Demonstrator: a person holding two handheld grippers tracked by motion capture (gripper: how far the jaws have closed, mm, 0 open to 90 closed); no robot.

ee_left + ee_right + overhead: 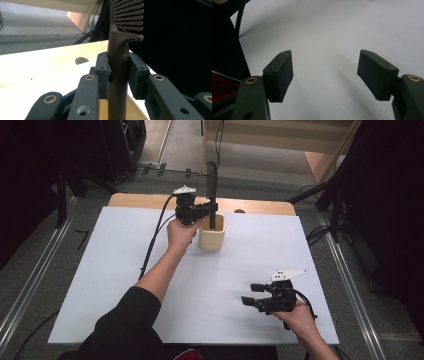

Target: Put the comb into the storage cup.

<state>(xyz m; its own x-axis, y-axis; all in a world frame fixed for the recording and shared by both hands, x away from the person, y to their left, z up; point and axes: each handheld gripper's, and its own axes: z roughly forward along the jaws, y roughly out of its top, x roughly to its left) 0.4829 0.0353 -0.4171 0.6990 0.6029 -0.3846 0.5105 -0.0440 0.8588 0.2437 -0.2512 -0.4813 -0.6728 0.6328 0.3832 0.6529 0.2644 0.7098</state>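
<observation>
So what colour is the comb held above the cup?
Dark brown; the comb shows best in the left gripper view.

Dark comb (212, 185) stands upright in cream cup (212, 240).

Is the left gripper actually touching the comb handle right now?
Touching. In the left gripper view, both fingers press flat against the brown comb handle with no gap, holding it upright over the cream cup.

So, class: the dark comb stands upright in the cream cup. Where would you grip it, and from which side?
Grip the comb on its smooth handle just below the teeth, coming in level from the side, as the left hand-held gripper does. The cup hides the lower handle.
</observation>
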